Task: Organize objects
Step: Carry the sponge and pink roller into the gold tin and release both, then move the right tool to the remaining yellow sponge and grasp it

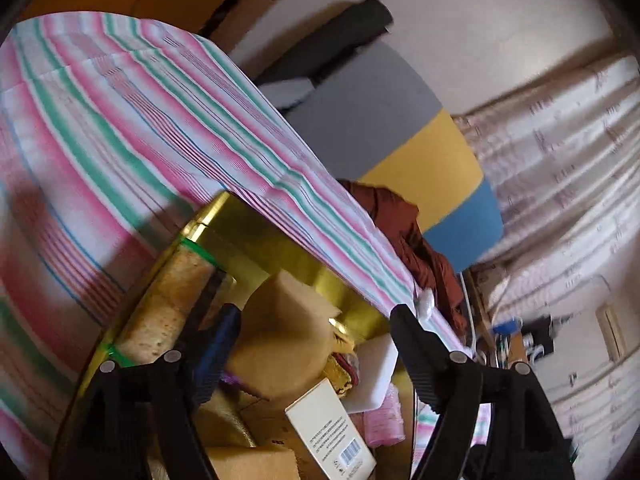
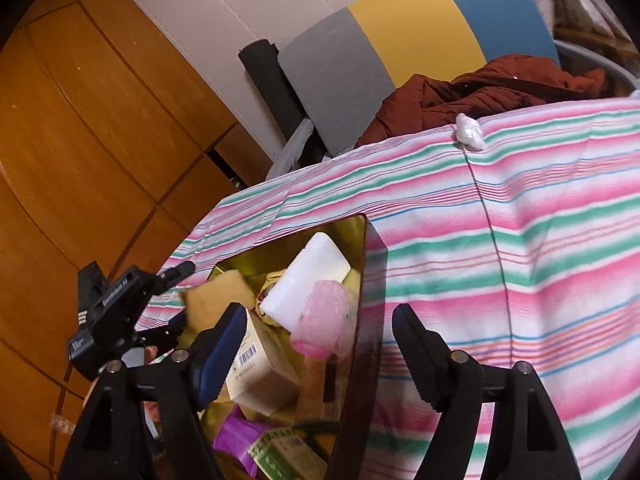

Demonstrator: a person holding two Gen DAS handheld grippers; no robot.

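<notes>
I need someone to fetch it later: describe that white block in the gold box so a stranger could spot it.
On the striped cloth stands an open gold box full of small items. The white block leans at its far end, above a barcoded carton. It alone is plain white, unprinted and round-cornered.

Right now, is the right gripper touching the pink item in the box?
Apart. Right wrist view: the pink item sits between the open right gripper's fingers with gaps both sides.
</notes>
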